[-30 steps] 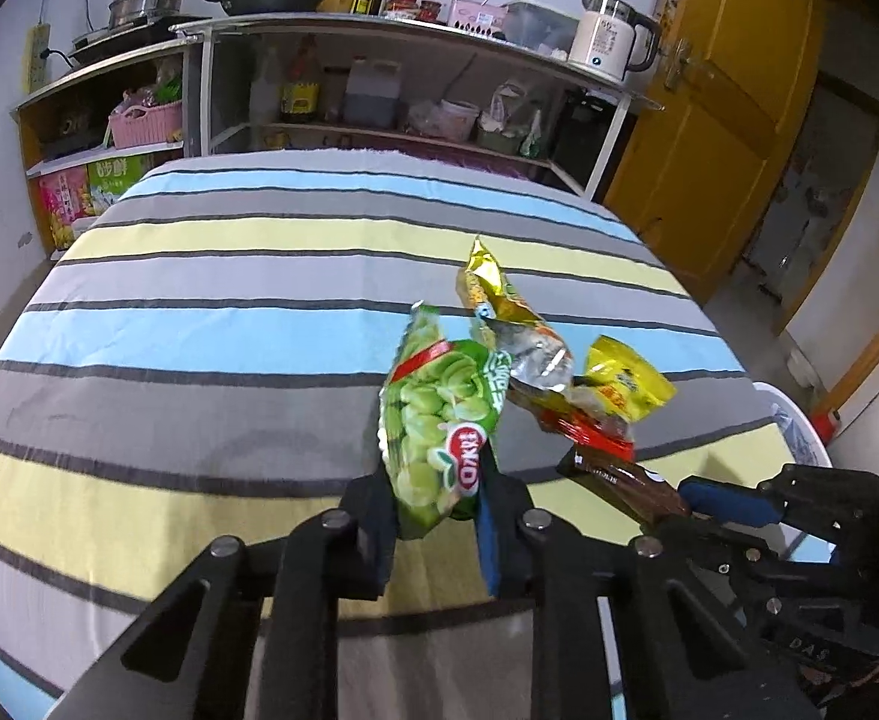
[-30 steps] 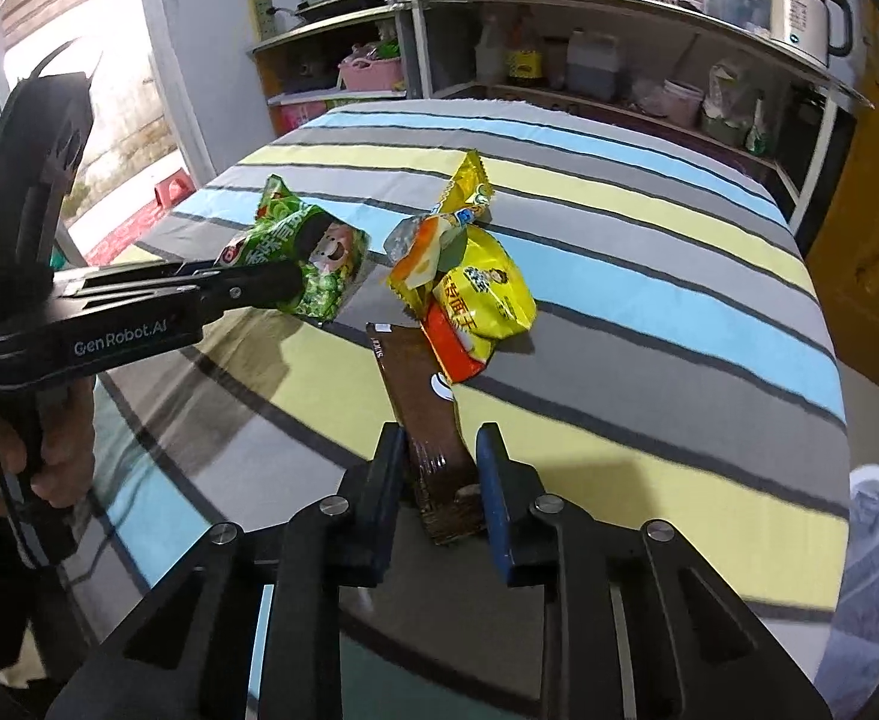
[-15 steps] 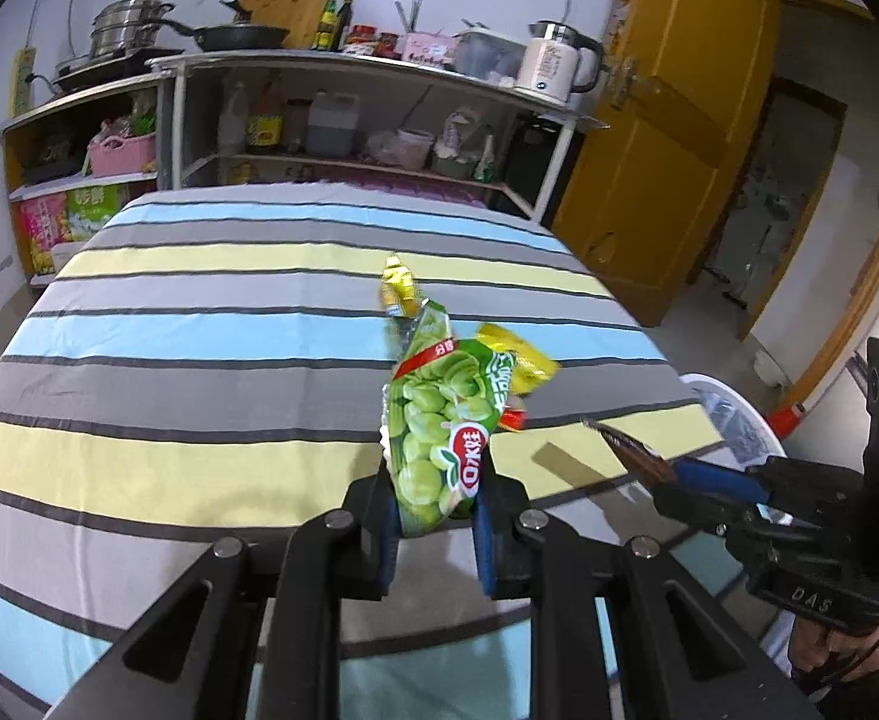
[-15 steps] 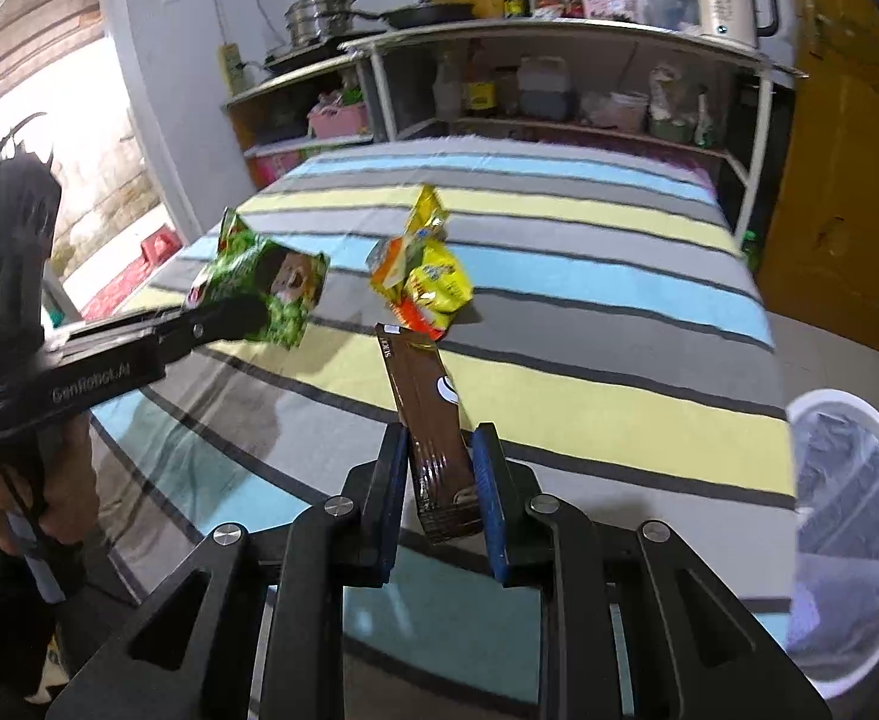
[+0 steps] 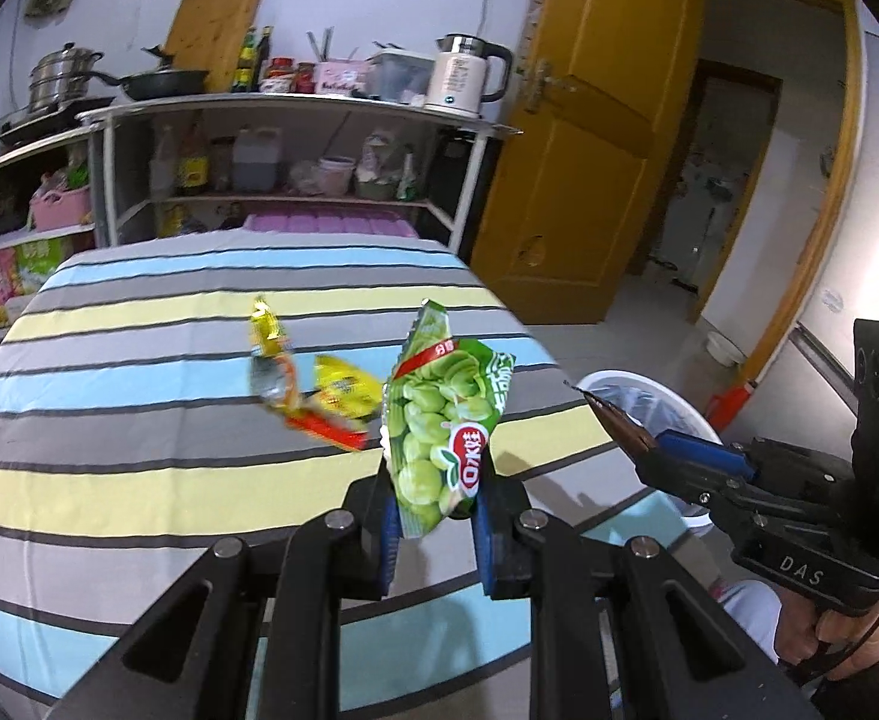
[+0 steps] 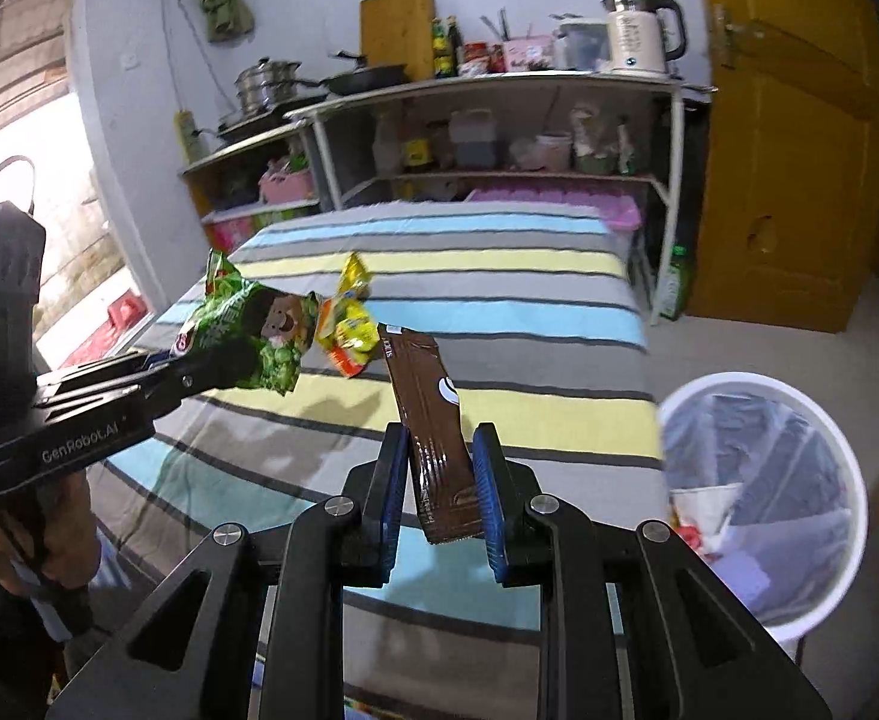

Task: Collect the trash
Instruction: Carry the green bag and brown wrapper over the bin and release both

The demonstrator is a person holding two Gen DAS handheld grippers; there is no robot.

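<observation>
Both wrappers lifted off striped table, left claw pinching green packet, right claw clamping brown wrapper.

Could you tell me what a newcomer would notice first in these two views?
Most striking is that each gripper holds trash in the air: the left gripper pinches a green snack bag, and the right gripper clamps a brown wrapper. Beyond them, yellow wrappers lie on the striped table. A white lined bin stands on the floor off the table's right edge.

wrappers on table, bin right
</observation>
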